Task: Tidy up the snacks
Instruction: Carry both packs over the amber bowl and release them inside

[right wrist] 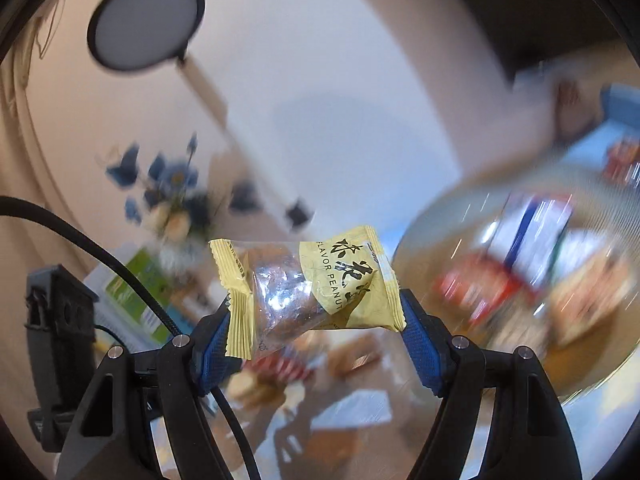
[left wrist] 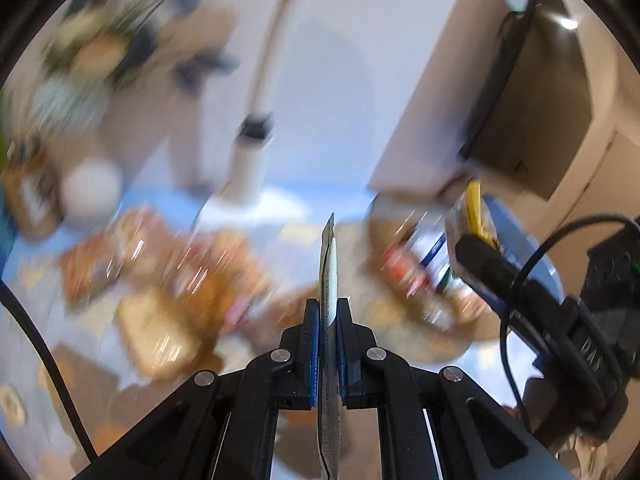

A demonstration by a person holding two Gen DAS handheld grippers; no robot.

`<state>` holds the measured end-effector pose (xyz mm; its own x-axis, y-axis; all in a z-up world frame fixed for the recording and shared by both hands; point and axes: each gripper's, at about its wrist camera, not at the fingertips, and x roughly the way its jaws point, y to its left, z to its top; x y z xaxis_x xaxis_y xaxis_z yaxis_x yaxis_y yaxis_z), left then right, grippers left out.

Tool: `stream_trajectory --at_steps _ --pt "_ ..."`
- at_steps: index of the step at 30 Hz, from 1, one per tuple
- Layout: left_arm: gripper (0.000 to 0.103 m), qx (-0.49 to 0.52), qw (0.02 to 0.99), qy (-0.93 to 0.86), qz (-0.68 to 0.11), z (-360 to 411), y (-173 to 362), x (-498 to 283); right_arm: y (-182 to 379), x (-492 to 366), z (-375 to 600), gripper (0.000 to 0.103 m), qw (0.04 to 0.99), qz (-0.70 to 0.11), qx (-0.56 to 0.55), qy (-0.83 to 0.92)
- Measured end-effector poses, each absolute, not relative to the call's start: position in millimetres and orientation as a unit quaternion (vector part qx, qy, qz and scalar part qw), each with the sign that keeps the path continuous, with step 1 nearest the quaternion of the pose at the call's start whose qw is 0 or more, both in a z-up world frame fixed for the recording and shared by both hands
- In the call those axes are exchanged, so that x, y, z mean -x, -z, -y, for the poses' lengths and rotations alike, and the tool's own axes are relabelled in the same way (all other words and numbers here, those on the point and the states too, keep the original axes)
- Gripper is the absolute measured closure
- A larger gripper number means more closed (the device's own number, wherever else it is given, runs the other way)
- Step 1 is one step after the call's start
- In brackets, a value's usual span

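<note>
My left gripper [left wrist: 328, 320] is shut on a thin flat snack packet [left wrist: 329, 272], seen edge-on and standing up between the blue pads. My right gripper [right wrist: 316, 320] is shut on a yellow peanut packet [right wrist: 308, 284] with a clear window, held by its ends in the air. It also shows in the left wrist view [left wrist: 474, 212], at the tip of the right gripper [left wrist: 480, 248]. A round basket [right wrist: 448, 220] with several blurred snack packs lies to the right; it also shows in the left wrist view [left wrist: 448, 344].
Several blurred snack packets [left wrist: 168, 280] lie on the blue-patterned table. A vase of blue flowers [right wrist: 176, 200], a green-and-white box [right wrist: 140, 280] and a white lamp pole [left wrist: 260, 100] stand at the back. A brown box [left wrist: 460, 92] is at right.
</note>
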<state>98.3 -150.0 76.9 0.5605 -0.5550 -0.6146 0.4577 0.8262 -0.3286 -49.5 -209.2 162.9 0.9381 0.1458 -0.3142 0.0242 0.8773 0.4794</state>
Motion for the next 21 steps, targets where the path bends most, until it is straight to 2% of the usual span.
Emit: stream_trajectory --at_steps 6,9,10,11,12,13,14,21 --pt "0.096 0.068 0.874 0.35 -0.33 227 -124 -131 -186 41 270 0.027 0.96 -0.174 -0.209 0.063" --pt "0.095 0.044 0.863 0.362 -0.349 268 -119 -146 -172 27 300 0.018 0.95 -0.22 -0.197 0.105" --pt "0.088 0.033 0.86 0.353 -0.366 279 -114 -152 -164 26 311 0.018 0.942 -0.239 -0.203 0.122" --pt "0.075 0.026 0.855 0.349 -0.383 285 -112 -156 -159 26 320 0.018 0.936 -0.251 -0.213 0.127" --pt "0.066 0.023 0.849 0.342 -0.403 289 -107 -160 -154 28 327 0.017 0.931 -0.257 -0.226 0.125" --pt "0.046 0.03 0.844 0.335 -0.417 287 -102 -165 -149 31 334 0.017 0.927 -0.258 -0.248 0.116" --pt "0.035 0.04 0.843 0.334 -0.419 283 -101 -164 -146 35 338 0.017 0.923 -0.254 -0.264 0.114" --pt "0.03 0.042 0.873 0.289 -0.391 216 -124 -156 -173 30 294 0.017 0.937 -0.247 -0.234 0.083"
